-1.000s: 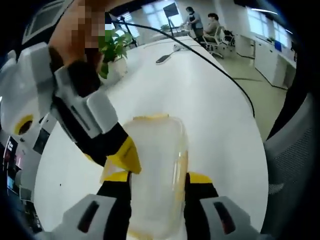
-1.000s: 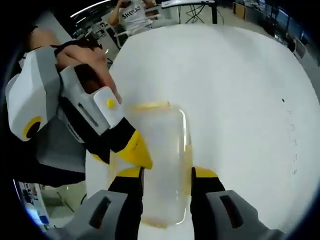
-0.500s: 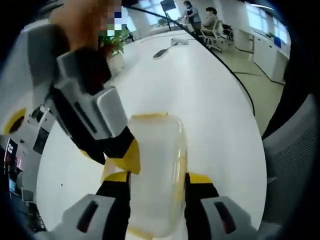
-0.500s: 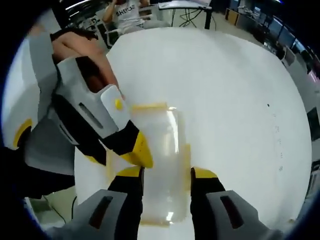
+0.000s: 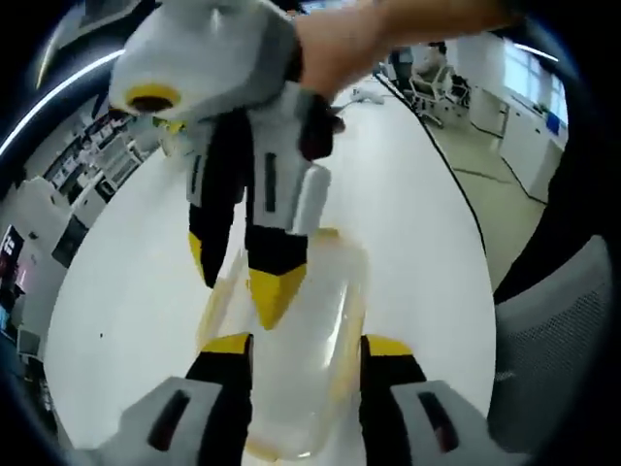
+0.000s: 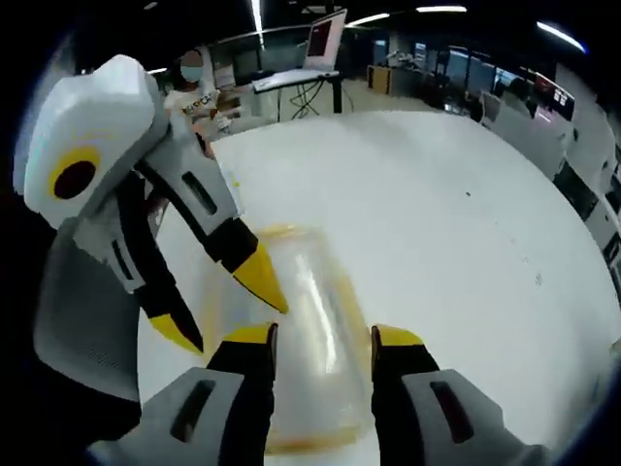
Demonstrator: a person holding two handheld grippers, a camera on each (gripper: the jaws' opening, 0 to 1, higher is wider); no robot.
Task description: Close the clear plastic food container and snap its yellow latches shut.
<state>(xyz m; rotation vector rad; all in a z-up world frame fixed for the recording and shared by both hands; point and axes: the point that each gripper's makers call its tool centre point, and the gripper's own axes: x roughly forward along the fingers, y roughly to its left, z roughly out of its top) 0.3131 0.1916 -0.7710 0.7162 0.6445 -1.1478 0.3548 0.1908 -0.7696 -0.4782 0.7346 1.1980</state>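
Your left gripper [image 5: 301,348] and right gripper [image 6: 320,338] both straddle the container [image 5: 291,320] on the table [image 5: 408,214] — jaws apart, gripping nothing.

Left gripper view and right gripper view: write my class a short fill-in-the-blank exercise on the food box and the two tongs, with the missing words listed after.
1. The clear food box rests on a ____ table.
2. The tips of the tongs are coloured ____.
3. In the left gripper view, the other tongs reach down over the box from the ____ of the picture.
4. The trim along the box's edges is ____.

Missing words: white; yellow; top; yellow
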